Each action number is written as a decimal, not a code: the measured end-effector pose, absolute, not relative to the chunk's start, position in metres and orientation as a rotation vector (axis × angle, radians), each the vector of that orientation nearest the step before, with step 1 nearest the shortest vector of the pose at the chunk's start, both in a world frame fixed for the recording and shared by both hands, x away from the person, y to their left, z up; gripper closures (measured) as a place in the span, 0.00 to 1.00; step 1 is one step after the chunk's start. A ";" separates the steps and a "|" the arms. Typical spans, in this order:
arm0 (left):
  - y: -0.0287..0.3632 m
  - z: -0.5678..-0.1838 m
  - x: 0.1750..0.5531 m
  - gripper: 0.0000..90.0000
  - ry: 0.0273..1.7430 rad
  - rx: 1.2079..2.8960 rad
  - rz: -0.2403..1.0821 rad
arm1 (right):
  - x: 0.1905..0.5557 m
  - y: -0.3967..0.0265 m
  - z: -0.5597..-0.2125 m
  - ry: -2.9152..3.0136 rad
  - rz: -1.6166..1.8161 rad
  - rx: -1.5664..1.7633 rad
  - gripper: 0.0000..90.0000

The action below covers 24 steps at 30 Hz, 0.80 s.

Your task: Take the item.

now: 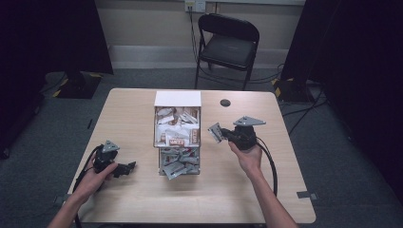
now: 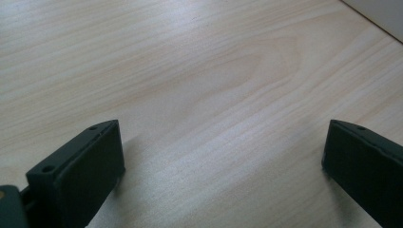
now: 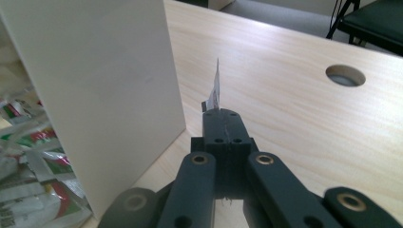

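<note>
A white box (image 1: pixel 177 99) full of small sachets (image 1: pixel 176 133) stands in the middle of the table. My right gripper (image 1: pixel 221 134), just right of the box, is shut on one thin silvery sachet (image 1: pixel 215 132). In the right gripper view the sachet (image 3: pixel 216 90) stands edge-on above the closed jaws, next to the box's white wall (image 3: pixel 104 90). My left gripper (image 1: pixel 129 167) rests on the table to the left of the box, its jaws pointing toward the box. In the left gripper view its fingers (image 2: pixel 81 175) are wide apart over bare wood.
The wooden table (image 1: pixel 142 199) has a round cable hole (image 1: pixel 225 102) right of the box's back. A black folding chair (image 1: pixel 227 47) stands behind the table. Dark curtains hang at both sides. Cables trail from both grippers toward the front edge.
</note>
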<state>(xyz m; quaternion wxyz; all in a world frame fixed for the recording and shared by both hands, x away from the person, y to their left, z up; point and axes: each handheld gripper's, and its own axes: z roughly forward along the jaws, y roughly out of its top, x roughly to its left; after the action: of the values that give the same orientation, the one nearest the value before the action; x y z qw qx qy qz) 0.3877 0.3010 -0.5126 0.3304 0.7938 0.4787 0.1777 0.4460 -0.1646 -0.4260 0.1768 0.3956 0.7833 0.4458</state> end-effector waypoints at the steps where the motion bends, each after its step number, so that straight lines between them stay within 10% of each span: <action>1: 0.301 -0.513 0.388 0.00 1.252 2.076 0.465 | 0.446 -0.165 -0.428 2.221 1.259 1.127 1.00; 24: 0.301 -0.513 0.388 0.00 1.251 2.076 0.465 | 0.449 -0.164 -0.460 2.237 1.181 1.207 1.00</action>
<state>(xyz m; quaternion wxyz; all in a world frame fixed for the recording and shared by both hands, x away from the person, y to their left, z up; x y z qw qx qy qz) 0.3877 0.3010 -0.5126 0.3303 0.7939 0.4785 0.1778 0.4487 -0.1643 -0.4600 0.1688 0.4244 0.7867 0.4153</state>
